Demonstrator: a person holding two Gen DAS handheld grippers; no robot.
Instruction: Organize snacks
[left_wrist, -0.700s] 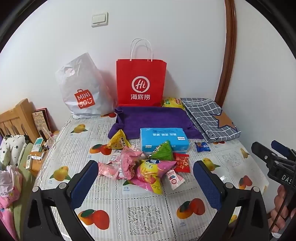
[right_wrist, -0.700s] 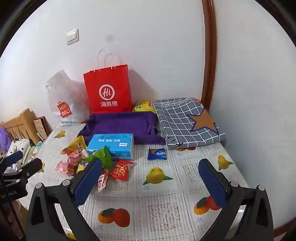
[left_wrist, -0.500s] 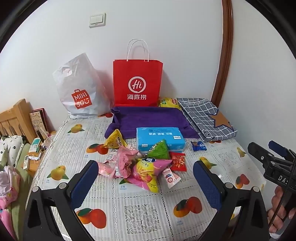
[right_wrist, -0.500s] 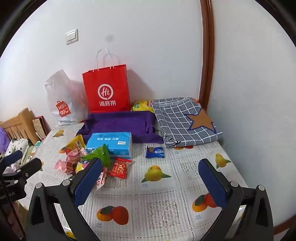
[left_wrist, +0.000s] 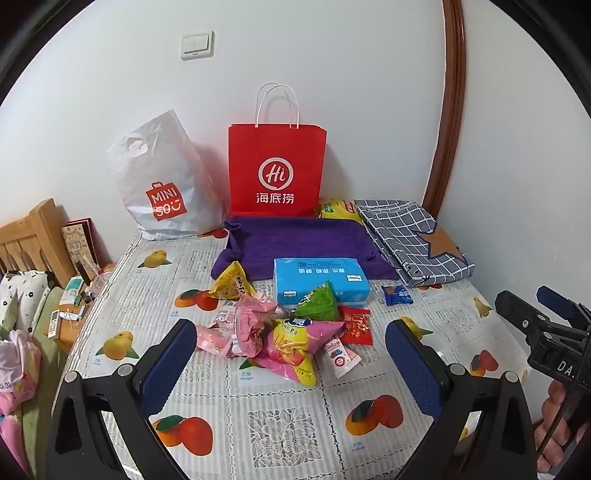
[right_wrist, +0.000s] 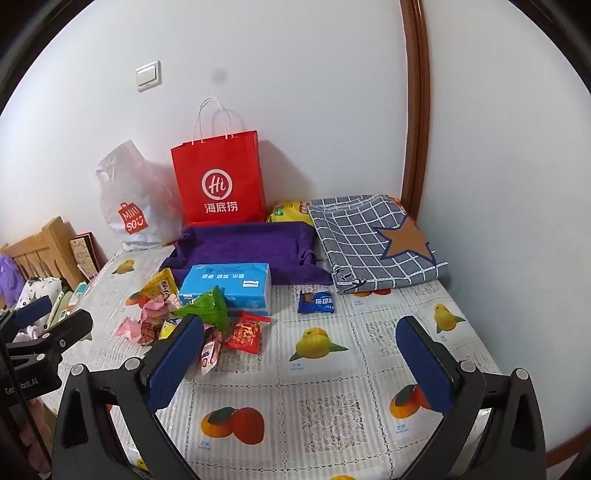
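A heap of snack packets (left_wrist: 284, 328) lies mid-table: pink packets (left_wrist: 243, 325), a pink-and-yellow chip bag (left_wrist: 295, 347), a green triangular bag (left_wrist: 319, 301), a yellow bag (left_wrist: 231, 282), a red packet (left_wrist: 356, 325). A small blue packet (left_wrist: 397, 295) lies apart to the right. My left gripper (left_wrist: 291, 358) is open and empty, above the table in front of the heap. My right gripper (right_wrist: 299, 362) is open and empty, right of the heap (right_wrist: 192, 321), with the blue packet (right_wrist: 316, 301) ahead.
A blue tissue pack (left_wrist: 321, 280) sits behind the heap on a purple towel (left_wrist: 299, 240). A red paper bag (left_wrist: 277, 170) and a white Miniso bag (left_wrist: 162, 184) stand against the wall. A folded grey checked cloth (left_wrist: 413, 236) lies back right. A bedside with clutter (left_wrist: 66, 306) is left.
Both grippers have pulled back and risen slightly, so the table and heap look a little farther away. Nothing on the table has moved.
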